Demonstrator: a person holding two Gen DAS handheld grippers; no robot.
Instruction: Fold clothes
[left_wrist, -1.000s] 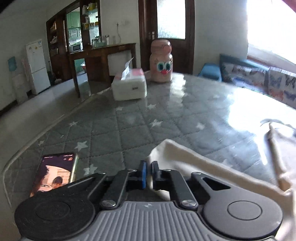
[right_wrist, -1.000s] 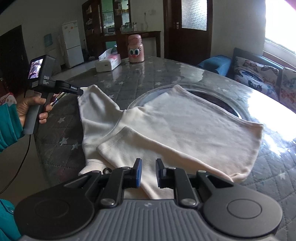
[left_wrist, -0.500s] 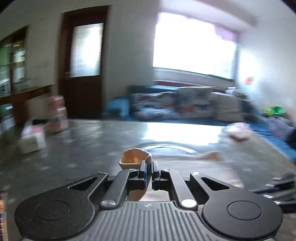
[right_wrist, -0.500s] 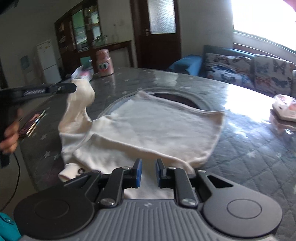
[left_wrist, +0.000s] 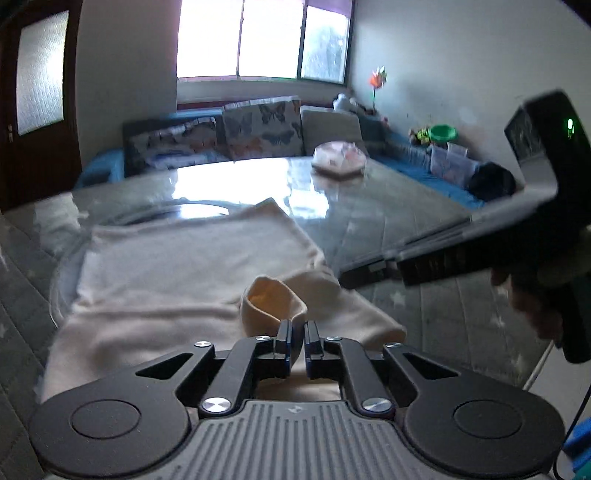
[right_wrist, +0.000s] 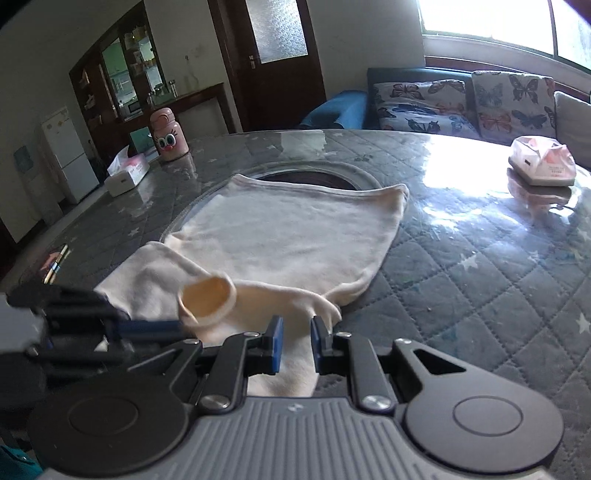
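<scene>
A cream long-sleeved garment (left_wrist: 192, 266) (right_wrist: 288, 229) lies spread on the quilted grey table (right_wrist: 480, 266). My left gripper (left_wrist: 297, 326) (right_wrist: 177, 326) pinches the rim of the sleeve cuff (left_wrist: 271, 304) (right_wrist: 207, 299), which stands open like a cup above the garment's near side. Its jaws are opening slightly, with the cuff still between them. My right gripper (right_wrist: 297, 325) (left_wrist: 345, 275) is close beside it, at the garment's near right edge. It is narrowly shut on a fold of the cloth that runs up between its pads. A hand (left_wrist: 528, 306) holds the right gripper's handle.
A tissue box (right_wrist: 127, 173) and a pink bottle (right_wrist: 168, 134) stand at the far left. A wrapped tissue pack (right_wrist: 543, 166) lies far right, and a phone (right_wrist: 55, 262) sits at the left edge. The garment's far hem covers part of a round inset (right_wrist: 314, 177). A sofa stands behind the table.
My left gripper has swung from the table's left side across the garment, carrying the sleeve cuff toward my right gripper. The right gripper shifted a little and rolled, still on the cloth.
</scene>
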